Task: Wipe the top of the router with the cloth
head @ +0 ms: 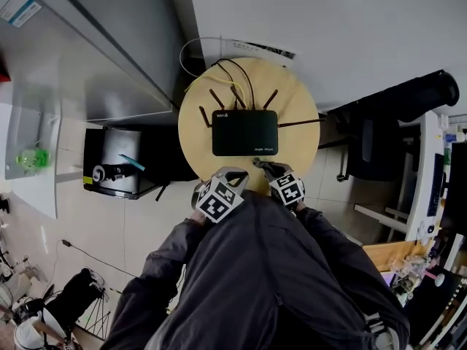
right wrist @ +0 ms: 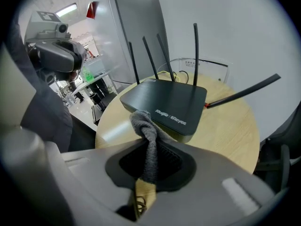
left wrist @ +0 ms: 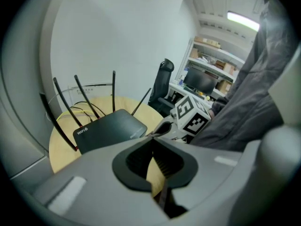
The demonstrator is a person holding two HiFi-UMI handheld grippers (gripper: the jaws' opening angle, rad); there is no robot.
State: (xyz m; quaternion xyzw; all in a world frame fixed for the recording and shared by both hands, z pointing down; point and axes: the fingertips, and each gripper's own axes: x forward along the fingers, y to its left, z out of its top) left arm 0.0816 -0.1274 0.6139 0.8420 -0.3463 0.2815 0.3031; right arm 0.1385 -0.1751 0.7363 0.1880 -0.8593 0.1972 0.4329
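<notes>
The black router (head: 244, 132) lies mid-table on the round wooden table (head: 295, 97), its antennas toward the far edge. The right gripper (right wrist: 149, 145) pinches a grey cloth (right wrist: 142, 122) just before the router's near side. The left gripper (left wrist: 153, 139) hangs at the table's near edge, jaws closed together on nothing.

My right gripper (right wrist: 149, 149) is clamped on the grey cloth (right wrist: 142, 122). The cloth's bunched end sits at the near edge of the black router (right wrist: 164, 98).
</notes>
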